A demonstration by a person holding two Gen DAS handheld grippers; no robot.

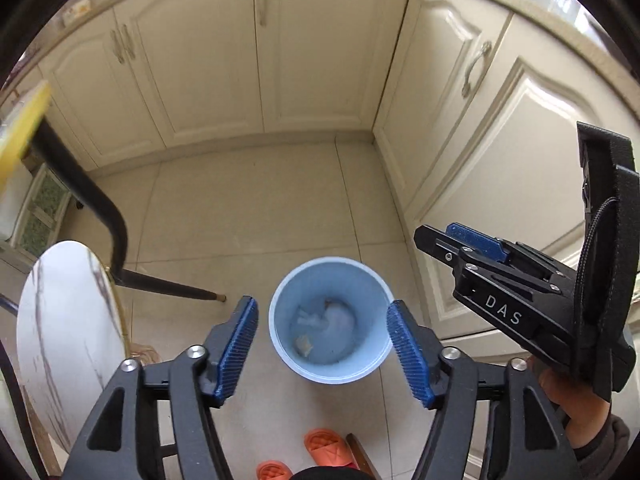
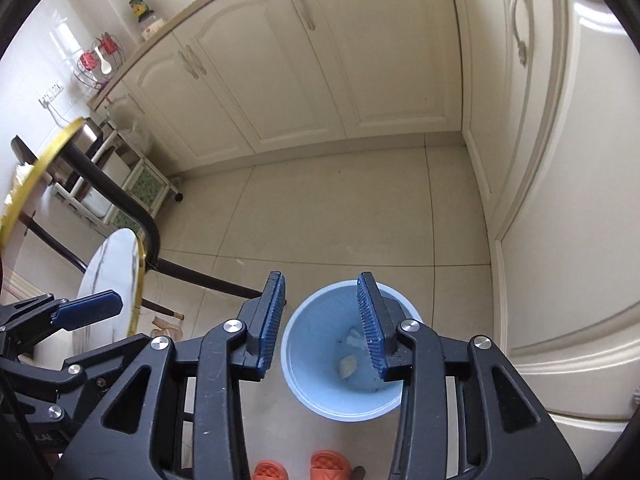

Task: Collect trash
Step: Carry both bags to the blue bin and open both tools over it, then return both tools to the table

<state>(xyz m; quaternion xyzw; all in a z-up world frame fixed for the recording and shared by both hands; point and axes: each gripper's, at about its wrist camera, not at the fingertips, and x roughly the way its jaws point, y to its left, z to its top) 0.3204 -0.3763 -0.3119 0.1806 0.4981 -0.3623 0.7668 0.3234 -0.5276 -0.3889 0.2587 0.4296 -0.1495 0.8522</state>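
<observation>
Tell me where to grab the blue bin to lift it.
Grip the bin's rim wall, coming straight down from above with one finger inside and one outside. It stands upright and open-topped on the floor, and its mouth looks wider than the open left gripper, so spanning the body probably won't work.

Smooth matt plastic bin (image 1: 280,344); ribbed blue pads (image 1: 240,344) on matt black tongs; glossy floor tiles (image 1: 248,208); glossy marbled bench (image 1: 68,332).

i'm above a beige tiled floor (image 1: 248,208), cream cabinets (image 1: 208,64) meeting in a corner, a round marble table (image 2: 112,268) with gold rim at my left.
</observation>
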